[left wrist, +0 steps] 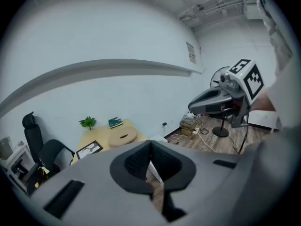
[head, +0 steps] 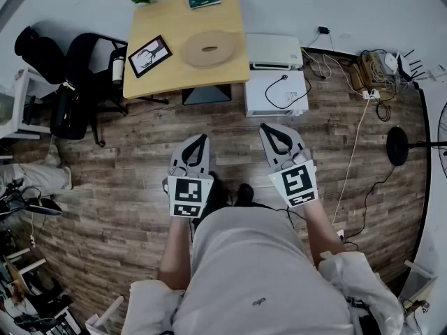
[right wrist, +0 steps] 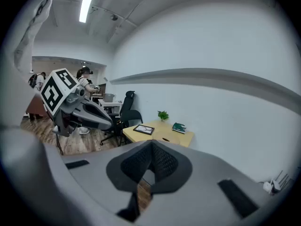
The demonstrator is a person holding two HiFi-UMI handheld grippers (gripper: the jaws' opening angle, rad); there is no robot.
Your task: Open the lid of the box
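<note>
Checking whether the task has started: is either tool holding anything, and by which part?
Nothing is held: the left tool and the right tool are both shut and empty.

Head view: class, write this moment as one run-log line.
left gripper: shut, empty | right gripper: shut, empty | round box: on table, untouched | both grippers: over floor, short of table
</note>
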